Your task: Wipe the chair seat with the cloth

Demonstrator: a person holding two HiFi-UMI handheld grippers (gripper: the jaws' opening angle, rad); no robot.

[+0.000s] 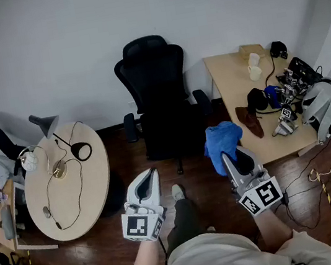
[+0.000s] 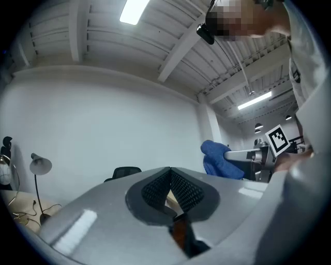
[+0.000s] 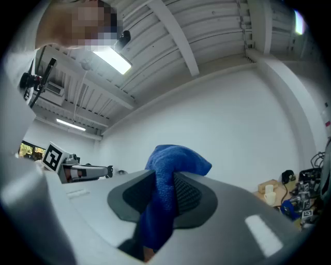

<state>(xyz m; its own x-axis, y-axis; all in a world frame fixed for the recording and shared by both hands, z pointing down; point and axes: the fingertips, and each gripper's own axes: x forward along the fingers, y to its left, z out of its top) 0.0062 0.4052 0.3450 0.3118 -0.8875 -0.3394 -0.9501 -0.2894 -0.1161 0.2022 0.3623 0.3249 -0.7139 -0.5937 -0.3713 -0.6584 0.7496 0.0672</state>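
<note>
Cloth [image 3: 176, 160] is clamped between the right tongs [image 3: 164, 195], bunching above them.

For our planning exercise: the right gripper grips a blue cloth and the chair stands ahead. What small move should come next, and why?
Probably bring the right gripper forward and left, down to the black office chair's seat. Its jaws are shut on the blue cloth, which is held up to the seat's right, not touching it. The left gripper is shut and empty.

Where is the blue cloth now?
Head view, right of centre: the blue cloth is clamped in the right gripper, between the black office chair and the wooden desk.
</note>
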